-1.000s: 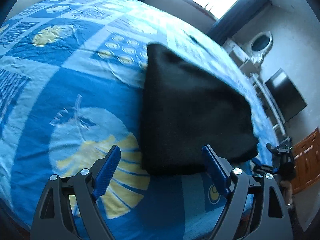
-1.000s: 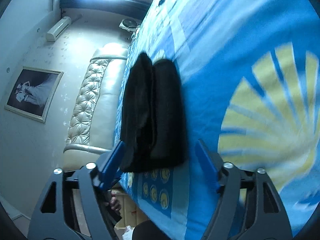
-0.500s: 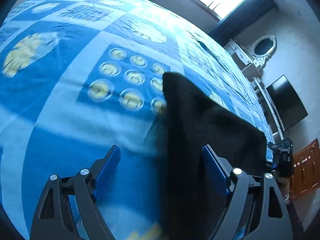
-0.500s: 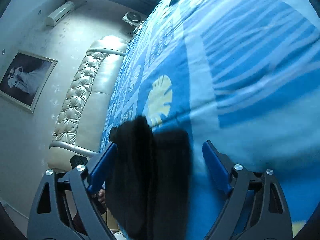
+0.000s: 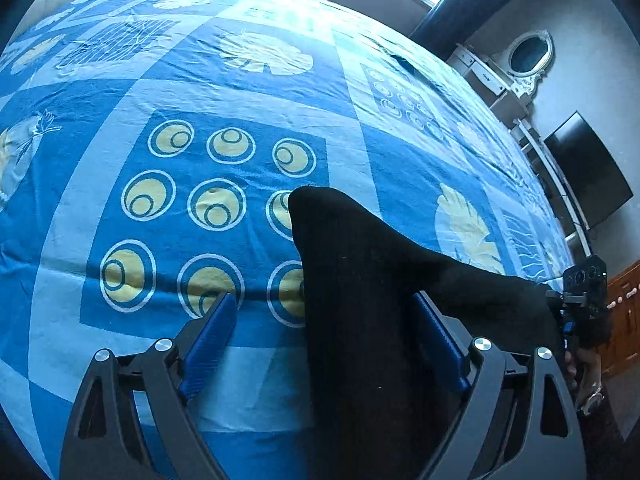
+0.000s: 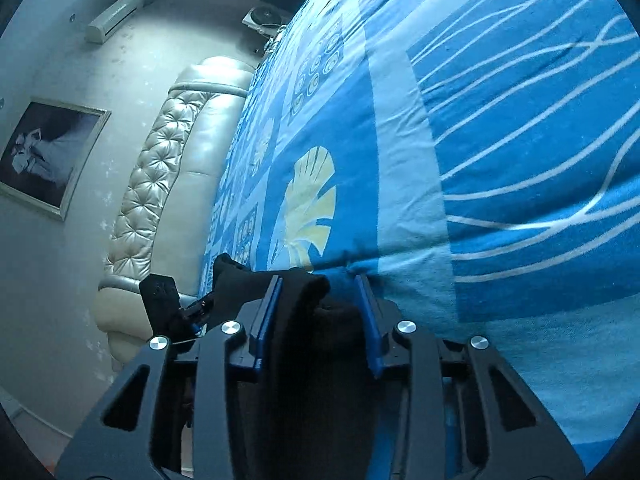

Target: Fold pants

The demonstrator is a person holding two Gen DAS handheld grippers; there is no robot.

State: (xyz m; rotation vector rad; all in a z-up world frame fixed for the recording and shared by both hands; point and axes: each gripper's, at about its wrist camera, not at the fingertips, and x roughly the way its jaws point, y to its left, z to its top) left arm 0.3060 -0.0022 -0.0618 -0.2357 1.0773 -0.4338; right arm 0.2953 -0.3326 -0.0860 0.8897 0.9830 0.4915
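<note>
Black fabric fills my view: the folded pants [image 5: 360, 280] lie on a bed [image 5: 200, 80] covered in a blue patterned sheet, one corner pointing up the bed. My left gripper [image 5: 324, 336] has wide jaws that have just been opening, with the pants' near edge between them but only beside the right pad, not pinched. My right gripper [image 6: 320, 308] has jaws that have just been closing to a narrow gap, bunching a thick end of the pants between them. I judge the risk is uneven: if I lift now, only the right side holds, so the stack could swing, unfold or slide off. The thick bundle may also slip from the right pads.
</note>
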